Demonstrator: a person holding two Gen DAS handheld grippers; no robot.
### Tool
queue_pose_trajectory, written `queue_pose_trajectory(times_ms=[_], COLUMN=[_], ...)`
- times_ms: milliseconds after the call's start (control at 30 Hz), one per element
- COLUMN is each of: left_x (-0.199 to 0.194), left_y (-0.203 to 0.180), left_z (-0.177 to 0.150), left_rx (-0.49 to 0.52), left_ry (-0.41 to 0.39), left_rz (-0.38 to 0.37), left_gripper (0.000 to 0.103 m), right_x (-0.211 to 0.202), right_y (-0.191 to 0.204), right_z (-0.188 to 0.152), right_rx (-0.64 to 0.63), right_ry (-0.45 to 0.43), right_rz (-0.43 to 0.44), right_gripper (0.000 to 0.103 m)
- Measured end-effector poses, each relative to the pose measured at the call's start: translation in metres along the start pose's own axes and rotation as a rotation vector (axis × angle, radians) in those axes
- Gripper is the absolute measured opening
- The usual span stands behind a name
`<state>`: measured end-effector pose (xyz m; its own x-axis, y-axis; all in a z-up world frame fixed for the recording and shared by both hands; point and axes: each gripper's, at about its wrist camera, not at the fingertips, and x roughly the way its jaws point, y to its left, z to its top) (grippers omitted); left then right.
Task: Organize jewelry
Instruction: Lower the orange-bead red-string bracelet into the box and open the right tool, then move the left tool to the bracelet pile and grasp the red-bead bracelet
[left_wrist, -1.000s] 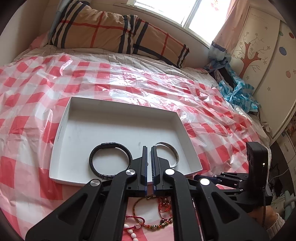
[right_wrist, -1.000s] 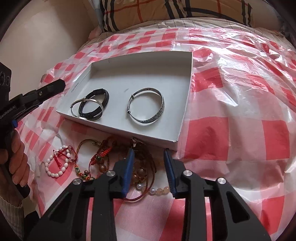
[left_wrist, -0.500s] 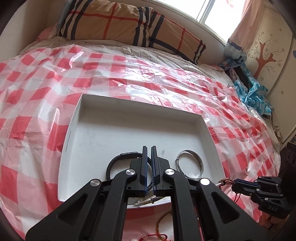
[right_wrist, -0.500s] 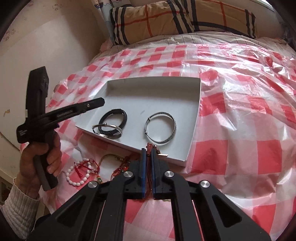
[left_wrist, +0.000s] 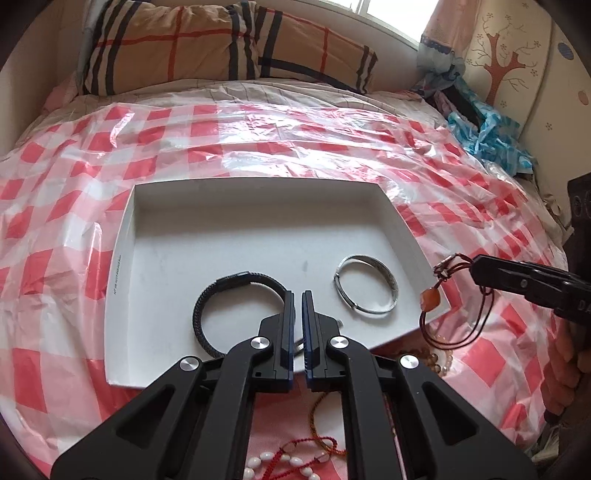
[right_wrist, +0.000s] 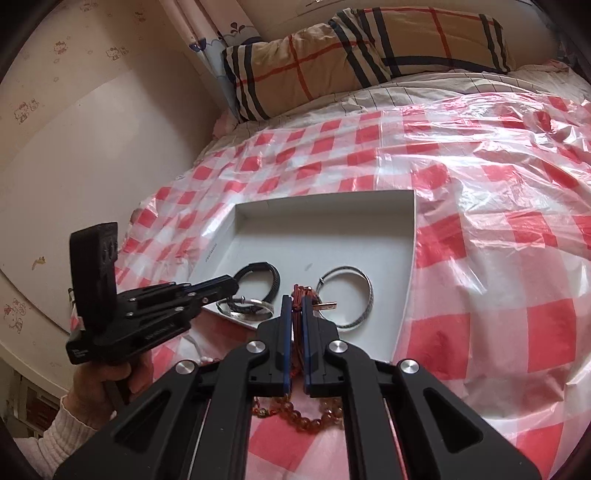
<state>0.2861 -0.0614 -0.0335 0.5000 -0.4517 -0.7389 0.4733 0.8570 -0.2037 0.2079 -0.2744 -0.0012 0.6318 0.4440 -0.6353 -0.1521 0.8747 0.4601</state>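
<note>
Up close, gripping a red cord bracelet (right_wrist: 300, 295) with an orange stone in the right fingers (right_wrist: 285, 314); left fingers (left_wrist: 289, 310) clenched, holding nothing, over the tray (left_wrist: 236, 229); tray-rim print unreadable.

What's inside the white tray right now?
The white tray holds a black braided bracelet, a silver bangle and a thin silver ring bracelet, partly covered by the left hand-held gripper.

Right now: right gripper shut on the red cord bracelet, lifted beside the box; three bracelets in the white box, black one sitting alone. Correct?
One slip: the black bracelet isn't alone. The right wrist view shows a thin silver bangle overlapping it. The rest holds: right gripper shut on the red cord bracelet, three in the white box, counting the wide silver bangle.
</note>
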Motion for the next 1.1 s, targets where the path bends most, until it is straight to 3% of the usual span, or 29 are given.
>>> queue_pose_trajectory(times_ms=[133,233,267,300,400,533,700,833,967,1100], left_x=[0.008,0.0,-0.007,-0.015,-0.03,-0.024,-0.003,0.011,-0.001,-0.024], left_y=[0.008,0.014,0.015,0.015,0.011,-0.001,-0.012,-0.005,0.004,0.008], left_z=[0.006,0.004,0.002,-0.002,-0.018,-0.03,-0.017,-0.002,-0.001,-0.015], left_rx=[-0.021,-0.049,-0.05,-0.05,0.007,0.096,0.156,0.094,0.034,0.003], left_ry=[0.005,-0.007,-0.021,-0.03,-0.008,0.033,0.036,0.033,0.011,-0.005], left_rz=[0.036,-0.014,-0.042,-0.067,-0.151,-0.089,0.022,0.056,0.06,0.049], left_gripper=[0.004,0.004,0.005,0.006,0.011,0.012,0.012,0.012,0.014,0.023], right_x=[0.015,0.035,0.041,0.042,0.036,0.029,0.016,0.008,0.004,0.003], right_y=[-0.002,-0.015,-0.022,-0.027,-0.033,-0.032,-0.027,-0.022,-0.019,-0.02], right_z=[0.012,0.014,0.013,0.011,0.003,-0.007,-0.011,-0.014,-0.027,-0.049], right_rx=[0.009,0.032,0.051,0.072,0.083,0.082,0.081,0.074,0.06,0.063], right_ry=[-0.012,0.016,0.026,0.027,0.013,0.016,-0.003,-0.005,0.028,0.074], right_rz=[0.015,-0.024,-0.042,-0.044,-0.049,-0.053,-0.054,-0.056,-0.065,-0.071], right_gripper=[0.006,0.007,0.011,0.023,0.03,0.03,0.031,0.031,0.031,0.031])
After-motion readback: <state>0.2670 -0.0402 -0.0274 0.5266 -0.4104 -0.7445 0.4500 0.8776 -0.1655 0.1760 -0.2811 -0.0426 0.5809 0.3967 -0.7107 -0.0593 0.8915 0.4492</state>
